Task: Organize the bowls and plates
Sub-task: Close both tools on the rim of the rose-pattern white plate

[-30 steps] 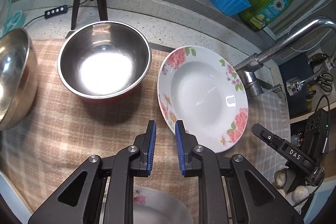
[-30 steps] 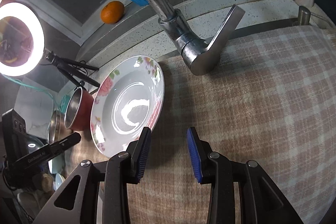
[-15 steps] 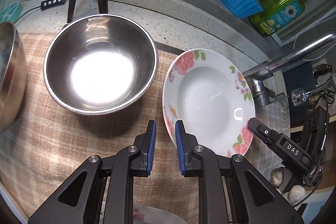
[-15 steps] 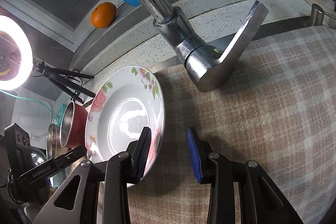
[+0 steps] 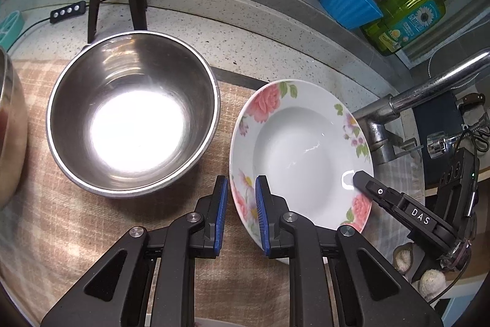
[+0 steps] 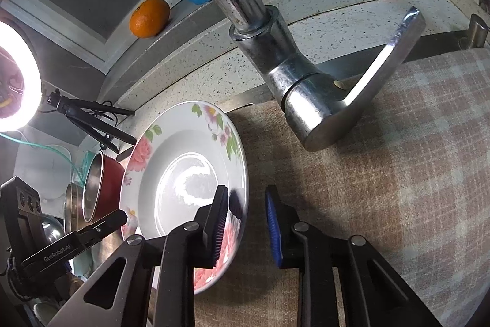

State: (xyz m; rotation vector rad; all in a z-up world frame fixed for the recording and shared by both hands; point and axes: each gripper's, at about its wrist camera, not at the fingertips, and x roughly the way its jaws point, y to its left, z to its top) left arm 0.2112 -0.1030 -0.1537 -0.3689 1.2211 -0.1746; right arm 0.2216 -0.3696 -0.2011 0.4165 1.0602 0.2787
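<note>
Straddling the rim of the white flowered plate [image 5: 300, 155], the left hand-held gripper [image 5: 242, 216] looks slightly open. The right hand-held gripper [image 6: 246, 227] has been closing over the opposite rim, maybe not pressing.

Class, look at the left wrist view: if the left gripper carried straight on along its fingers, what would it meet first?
Most likely the near rim of the flowered plate: the left gripper already has that rim between its fingers. Depth is unclear, so whether the pads touch it cannot be told. The steel bowl lies off to the left.
</note>
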